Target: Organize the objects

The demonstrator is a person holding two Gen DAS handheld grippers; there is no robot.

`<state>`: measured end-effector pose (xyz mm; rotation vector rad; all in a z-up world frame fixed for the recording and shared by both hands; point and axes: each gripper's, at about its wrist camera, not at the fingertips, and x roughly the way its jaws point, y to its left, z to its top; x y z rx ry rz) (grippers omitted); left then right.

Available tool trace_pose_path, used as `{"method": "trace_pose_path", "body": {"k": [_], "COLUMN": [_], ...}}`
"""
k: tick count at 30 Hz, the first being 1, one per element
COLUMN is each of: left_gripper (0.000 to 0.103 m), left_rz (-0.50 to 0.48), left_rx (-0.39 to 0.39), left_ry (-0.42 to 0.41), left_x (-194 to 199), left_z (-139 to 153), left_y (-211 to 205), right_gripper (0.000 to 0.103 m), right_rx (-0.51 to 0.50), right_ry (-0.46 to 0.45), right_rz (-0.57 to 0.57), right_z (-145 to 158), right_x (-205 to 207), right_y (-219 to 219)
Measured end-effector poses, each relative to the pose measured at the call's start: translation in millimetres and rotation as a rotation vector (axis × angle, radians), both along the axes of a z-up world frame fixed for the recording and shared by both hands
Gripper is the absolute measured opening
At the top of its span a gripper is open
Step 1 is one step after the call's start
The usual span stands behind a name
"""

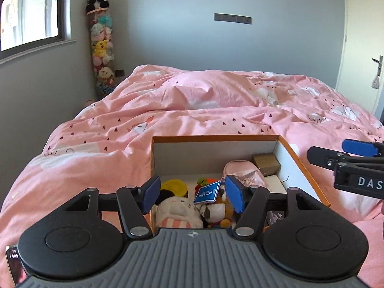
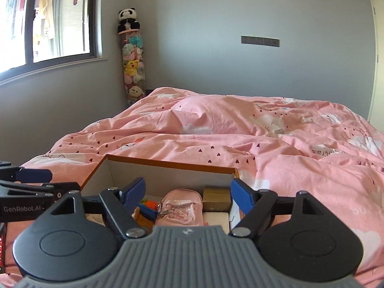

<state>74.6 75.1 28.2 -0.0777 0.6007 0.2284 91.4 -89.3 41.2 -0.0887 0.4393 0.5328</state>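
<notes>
We have both grippers raised over the near end of the box (image 1: 304, 165), an open shoebox-type carton with an orange rim and white walls that sits on the pink duvet (image 1: 216, 100) of the bed, so that its open top faces us and things can be dropped straight in

The left gripper (image 1: 193, 195) hangs above the near left part of the box with its jaws spread wide and nothing between them; through the gap we see the box's contents, not a held thing. The right gripper (image 2: 189, 193) is over the near right part, jaws equally wide and empty. We judge that both stand open because nothing is being carried at this moment, either just after a drop or before the next pick; we cannot say which

The task's things are already gathered inside the box. At the near left lies a white plush toy (image 1: 177, 212) with a pink striped part, with a yellow round thing (image 1: 174, 186) just behind it and a blue tag (image 1: 206, 192) beside it over more small soft toys. The pink pouch (image 2: 178, 207) with its keyring clip lies in the middle toward the right, and the small brown box (image 2: 216, 199) stands against the far right corner, a flat white item (image 2: 216, 218) in front of it. Packing the stiff boxes to one side and the soft toys to the other looks deliberate, since it keeps them from tumbling

No loose object shows on the duvet around the box, so we judge the sorting close to done
</notes>
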Motion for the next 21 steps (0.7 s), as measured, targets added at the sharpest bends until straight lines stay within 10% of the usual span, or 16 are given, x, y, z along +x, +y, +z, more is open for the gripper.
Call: {"method": "trace_pose_path", "body": {"k": [21], "left_gripper": [0.083], "left_rz": [0.083], "left_rx": [-0.009], "left_ry": [0.181], "left_x": [-1], "left_z": [-46], "left_y": [-15], "right_gripper": [0.090], "right_rx": [-0.057], "right_ry": [0.174], "right_rz": [-0.044], "right_z": [-64], "right_x": [-5], "right_y": [-1]}}
